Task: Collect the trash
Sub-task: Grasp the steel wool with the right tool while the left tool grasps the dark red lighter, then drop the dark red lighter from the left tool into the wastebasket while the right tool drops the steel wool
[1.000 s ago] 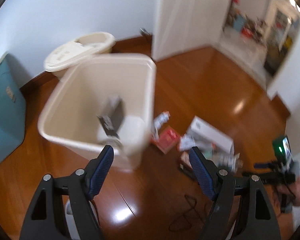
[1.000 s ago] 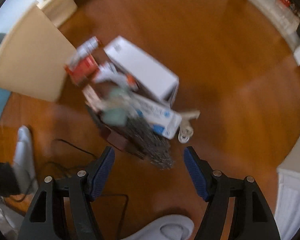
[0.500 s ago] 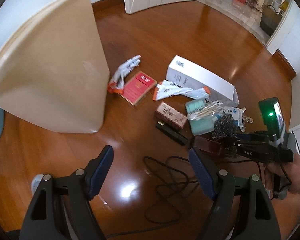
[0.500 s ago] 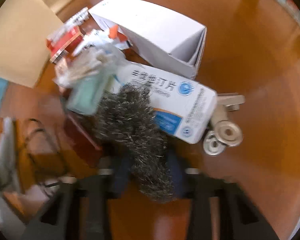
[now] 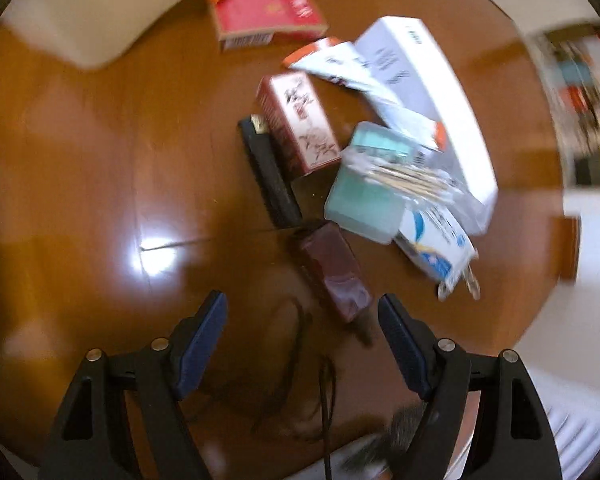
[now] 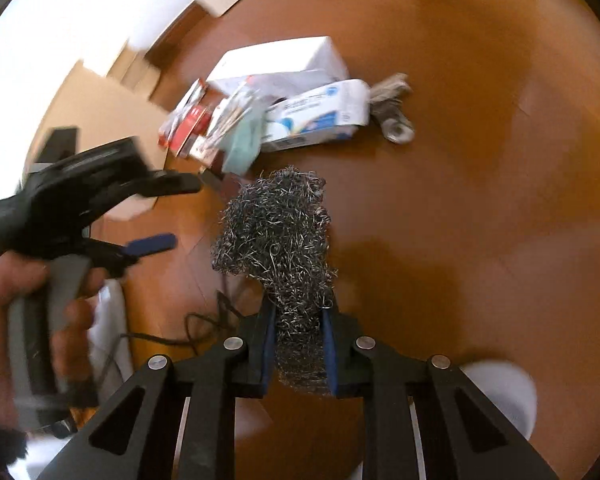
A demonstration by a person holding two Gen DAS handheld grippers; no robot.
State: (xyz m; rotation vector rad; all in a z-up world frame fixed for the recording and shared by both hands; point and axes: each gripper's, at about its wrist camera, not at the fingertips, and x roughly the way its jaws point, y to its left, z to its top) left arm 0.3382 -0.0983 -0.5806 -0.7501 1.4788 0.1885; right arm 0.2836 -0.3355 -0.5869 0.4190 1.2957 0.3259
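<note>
Right gripper [image 6: 298,354] now pinches steel wool [image 6: 278,232], lifted off pile; left gripper [image 5: 302,344] spread, nearing brown box [image 5: 334,270]. Bin drop next.

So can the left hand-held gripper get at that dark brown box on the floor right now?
Probably yes. The left hand-held gripper is open and empty, and the dark brown box lies just ahead of its fingers with nothing on top of it. Only a thin black cord trails nearby.
</note>
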